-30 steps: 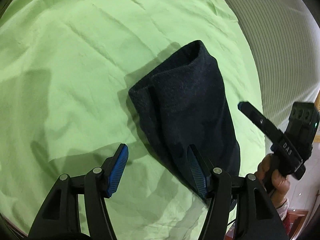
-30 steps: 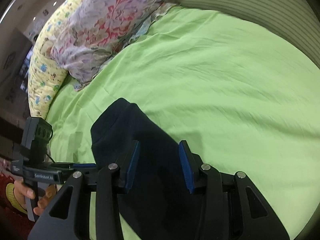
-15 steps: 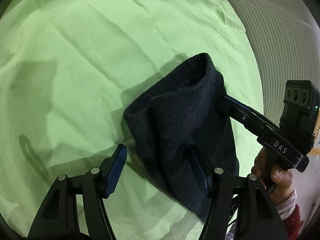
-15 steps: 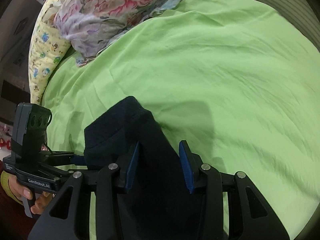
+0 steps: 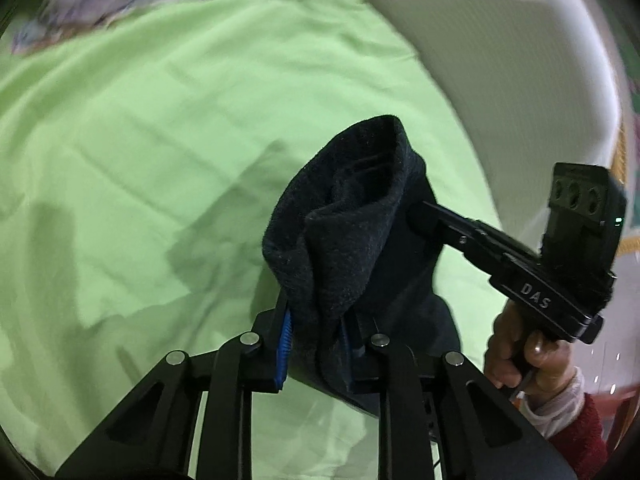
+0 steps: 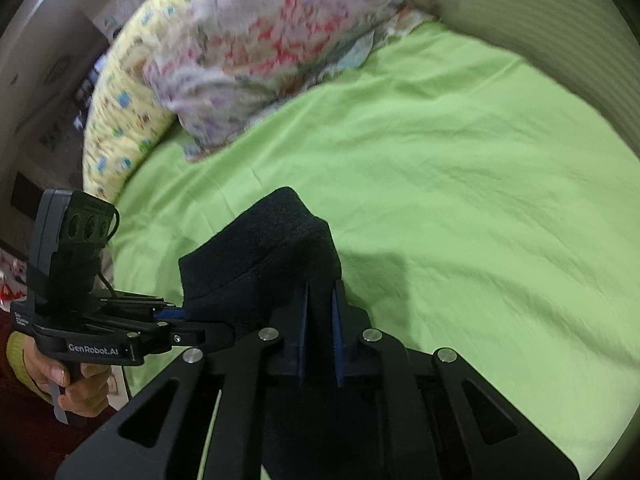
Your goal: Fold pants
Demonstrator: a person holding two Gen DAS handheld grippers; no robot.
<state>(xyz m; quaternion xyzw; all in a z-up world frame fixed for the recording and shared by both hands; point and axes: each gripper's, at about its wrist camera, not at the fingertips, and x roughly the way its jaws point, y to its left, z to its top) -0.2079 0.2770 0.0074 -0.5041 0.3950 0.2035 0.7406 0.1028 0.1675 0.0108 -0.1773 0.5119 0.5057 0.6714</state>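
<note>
Two tongs, left (image 5: 316, 336) and right (image 6: 320, 320), clamp folded dark pants (image 5: 352, 232), raised end-up above the green bed (image 5: 140, 140).

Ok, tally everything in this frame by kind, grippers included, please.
Grippers: 2, left gripper and right gripper
Pants: 1, dark pants
Pillows: 2, floral pillow and yellow pillow
Sheets: 1, green sheet
Total: 6
</note>
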